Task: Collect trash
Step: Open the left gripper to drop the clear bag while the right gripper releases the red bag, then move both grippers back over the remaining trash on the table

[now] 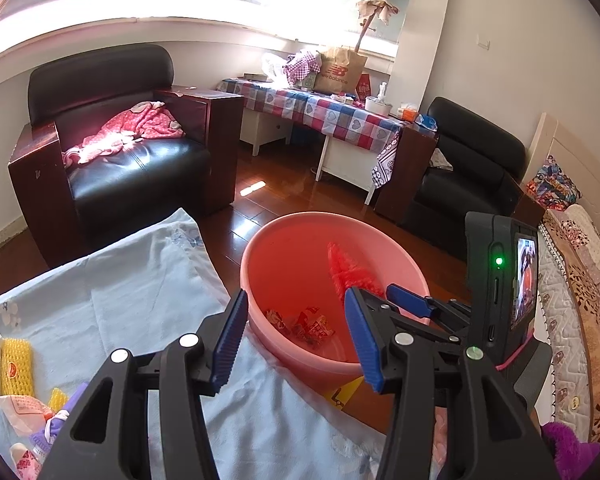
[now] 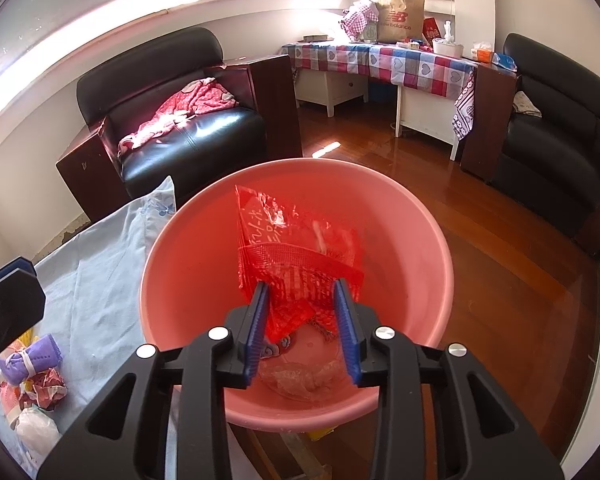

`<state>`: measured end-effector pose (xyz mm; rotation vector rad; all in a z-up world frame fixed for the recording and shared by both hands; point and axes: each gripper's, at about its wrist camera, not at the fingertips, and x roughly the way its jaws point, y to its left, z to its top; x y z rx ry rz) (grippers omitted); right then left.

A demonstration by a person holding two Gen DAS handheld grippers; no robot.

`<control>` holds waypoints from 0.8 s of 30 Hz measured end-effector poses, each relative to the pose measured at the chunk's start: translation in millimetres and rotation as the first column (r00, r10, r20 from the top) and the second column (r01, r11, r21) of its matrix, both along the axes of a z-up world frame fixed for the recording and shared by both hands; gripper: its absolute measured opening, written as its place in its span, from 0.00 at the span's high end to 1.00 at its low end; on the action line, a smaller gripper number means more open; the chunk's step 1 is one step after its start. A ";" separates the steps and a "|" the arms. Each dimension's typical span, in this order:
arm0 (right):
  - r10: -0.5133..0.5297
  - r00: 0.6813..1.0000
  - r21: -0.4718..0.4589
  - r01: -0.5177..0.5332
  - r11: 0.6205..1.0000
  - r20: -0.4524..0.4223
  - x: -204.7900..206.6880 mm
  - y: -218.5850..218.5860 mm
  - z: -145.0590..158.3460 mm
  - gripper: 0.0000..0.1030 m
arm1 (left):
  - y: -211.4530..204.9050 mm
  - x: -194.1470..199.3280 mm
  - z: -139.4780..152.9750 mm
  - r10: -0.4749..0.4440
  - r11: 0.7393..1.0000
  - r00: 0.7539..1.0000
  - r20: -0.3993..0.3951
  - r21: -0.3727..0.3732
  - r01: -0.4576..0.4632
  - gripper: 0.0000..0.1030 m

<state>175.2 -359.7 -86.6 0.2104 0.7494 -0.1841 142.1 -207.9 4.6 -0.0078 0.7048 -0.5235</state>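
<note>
Trash lies in two places here: a heap at the left on the pale blue bedsheet (image 1: 140, 304), and more inside the round pink plastic basin (image 2: 420, 240) on the wooden floor beside the bed. The left wrist view shows the heap's yellow foam fruit net (image 1: 16, 368) and a printed white wrapper (image 1: 20, 408), while the right wrist view shows a purple rolled cloth tied with white band (image 2: 30, 360) and a crumpled red and white wrapper (image 2: 48, 388) there.

The left gripper (image 1: 296, 340) hovers over the sheet's edge and the basin rim, jaws well apart with nothing between them. Through it, red and white crumpled wrappers (image 1: 304, 324) show on the basin bottom.

The right gripper (image 2: 302, 328) points down into the basin. A red mesh and film bag (image 2: 296, 248) hangs between its blue pads; the jaws stand partly apart, and the left pad looks to be touching the bag, though I cannot tell if the right one is. Only this view shows the clear crumpled plastic (image 2: 300, 380) beneath. The left view catches this bag only edge-on, beside the right gripper's camera block (image 1: 500, 280).
</note>
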 end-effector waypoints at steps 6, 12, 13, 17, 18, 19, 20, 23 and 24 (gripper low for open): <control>0.000 1.000 -0.009 0.000 1.000 0.004 -1.8 2.2 3.5 0.66 | 7.7 -5.6 4.5 0.009 1.000 1.000 0.009 -0.004 -0.009 0.52; 0.006 1.000 -0.021 -0.006 1.000 0.015 -5.8 7.5 10.3 0.66 | 20.5 -10.6 8.2 0.029 0.999 0.999 0.013 -0.013 -0.029 0.52; 0.007 1.000 -0.024 -0.007 1.000 0.017 -6.6 8.7 11.4 0.66 | 23.2 -11.9 8.8 0.034 0.999 0.999 0.014 -0.015 -0.034 0.52; 0.017 0.999 -0.035 -0.016 0.999 0.028 -10.6 14.8 17.0 0.66 | 33.6 -17.2 10.5 0.050 0.999 0.999 0.020 -0.019 -0.050 0.52; 0.020 0.999 -0.039 -0.019 0.999 0.030 -12.4 16.9 18.4 0.66 | 36.6 -18.8 10.8 0.054 0.998 0.998 0.021 -0.021 -0.054 0.52; 0.023 0.999 -0.041 -0.022 0.999 0.032 -13.1 18.3 19.4 0.66 | 40.0 -20.1 12.1 0.060 0.998 0.998 0.023 -0.022 -0.060 0.52; 0.027 0.999 -0.043 -0.025 0.999 0.033 -14.1 20.0 20.6 0.66 | 44.2 -21.8 12.6 0.068 0.997 0.997 0.024 -0.024 -0.067 0.52; 0.040 0.998 -0.049 -0.038 0.998 0.039 -18.3 27.3 25.0 0.66 | 57.6 -25.2 13.7 0.089 0.996 0.996 0.024 -0.029 -0.088 0.52; 0.045 0.998 -0.051 -0.043 0.998 0.041 -18.6 29.5 26.7 0.66 | 63.2 -27.1 14.3 0.097 0.995 0.995 0.025 -0.030 -0.096 0.52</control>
